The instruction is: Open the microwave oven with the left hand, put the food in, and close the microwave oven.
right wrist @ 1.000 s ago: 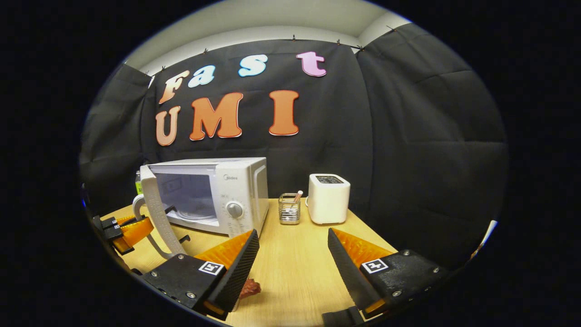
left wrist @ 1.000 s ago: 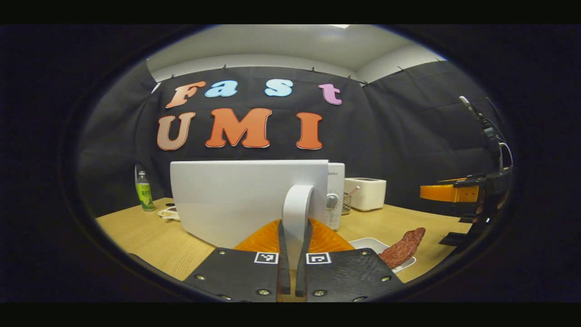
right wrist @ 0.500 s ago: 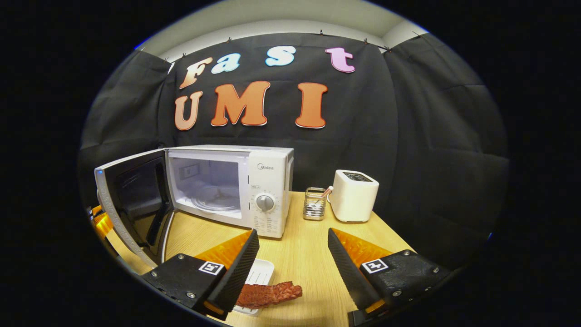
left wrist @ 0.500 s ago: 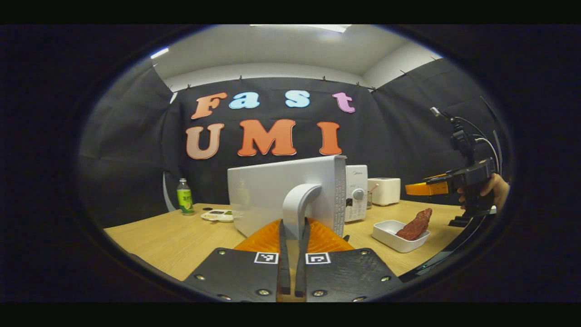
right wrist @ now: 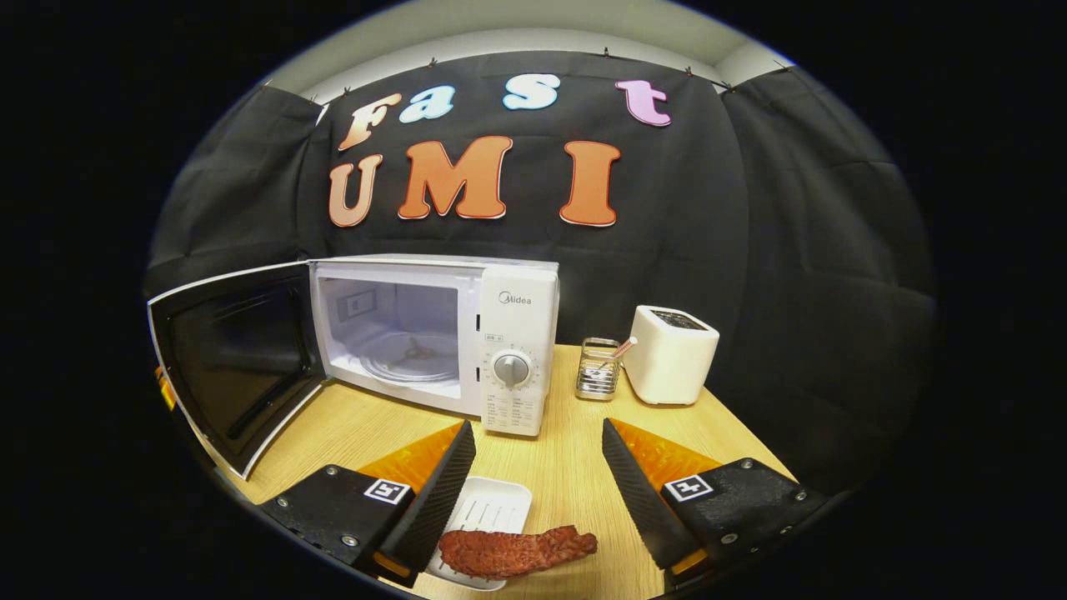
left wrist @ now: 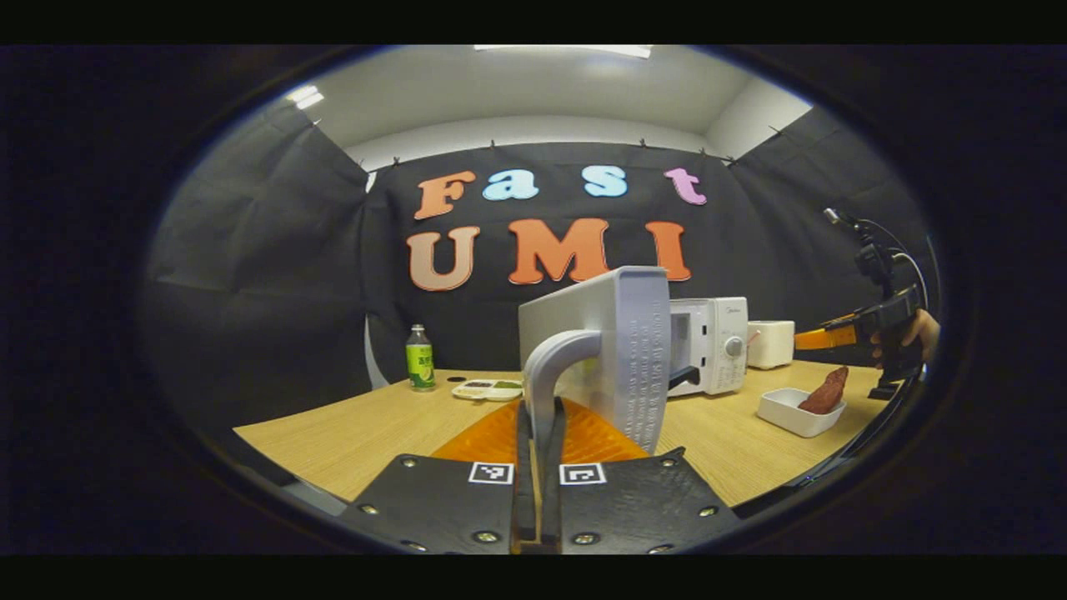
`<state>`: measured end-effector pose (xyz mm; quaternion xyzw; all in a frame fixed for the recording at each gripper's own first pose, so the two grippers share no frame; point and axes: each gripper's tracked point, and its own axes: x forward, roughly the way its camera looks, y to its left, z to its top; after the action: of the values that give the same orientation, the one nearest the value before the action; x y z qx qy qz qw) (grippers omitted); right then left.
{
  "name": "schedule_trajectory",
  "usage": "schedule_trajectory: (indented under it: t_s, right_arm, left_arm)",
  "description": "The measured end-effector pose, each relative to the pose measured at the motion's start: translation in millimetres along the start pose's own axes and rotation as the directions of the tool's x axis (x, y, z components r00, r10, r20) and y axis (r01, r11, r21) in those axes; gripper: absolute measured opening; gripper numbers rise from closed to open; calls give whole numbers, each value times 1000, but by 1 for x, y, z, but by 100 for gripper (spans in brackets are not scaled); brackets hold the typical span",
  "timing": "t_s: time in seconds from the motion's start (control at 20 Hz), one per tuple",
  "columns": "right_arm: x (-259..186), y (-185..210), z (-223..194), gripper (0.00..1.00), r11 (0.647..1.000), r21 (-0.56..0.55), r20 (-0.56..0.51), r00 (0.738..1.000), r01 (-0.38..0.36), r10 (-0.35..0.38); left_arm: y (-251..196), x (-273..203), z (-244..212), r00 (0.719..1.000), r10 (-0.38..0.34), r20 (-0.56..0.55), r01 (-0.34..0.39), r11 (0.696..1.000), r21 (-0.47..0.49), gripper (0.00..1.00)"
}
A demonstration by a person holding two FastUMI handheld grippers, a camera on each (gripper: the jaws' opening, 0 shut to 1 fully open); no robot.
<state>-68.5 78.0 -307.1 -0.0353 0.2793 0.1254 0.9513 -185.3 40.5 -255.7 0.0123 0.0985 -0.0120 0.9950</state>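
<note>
The left claw (left wrist: 538, 437) is closed on the handle (left wrist: 546, 367) of the microwave door (left wrist: 613, 350), both fingers pinching the curved grip, and the door stands swung wide from the microwave (right wrist: 467, 333). In the right gripper view the oven's inside (right wrist: 392, 333) lies bare, its round glass plate visible at the bottom, with the door (right wrist: 229, 358) hinged out to the left.

The right claw (right wrist: 533, 467) is wide open and holds nothing. It hovers above the bench (right wrist: 558, 467), and the food (right wrist: 517, 552), a long reddish strip, lies just below and between its fingers, resting across a white dish (right wrist: 492, 508). The strip's long axis runs side to side, crosswise to the fingers. The right claw is much the nearer to the food. The oven mouth lies ahead and to its left, so I judge the next move is a straight drop to pinch the strip across its narrow width.
</note>
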Motion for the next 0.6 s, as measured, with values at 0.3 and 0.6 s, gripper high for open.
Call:
schedule_trajectory:
  t_s: [0.3,0.6]
  right_arm:
    - [-1,4,-8,95,1000,-9,-25,1000,15,-15]
    - [-4,-2,-29,96,999,12,-90,995,34,-33]
  left_arm:
    - [32,0,1,998,-69,-3,69,998,-2,5]
    - [66,0,0,991,-132,-1,132,991,-28,5]
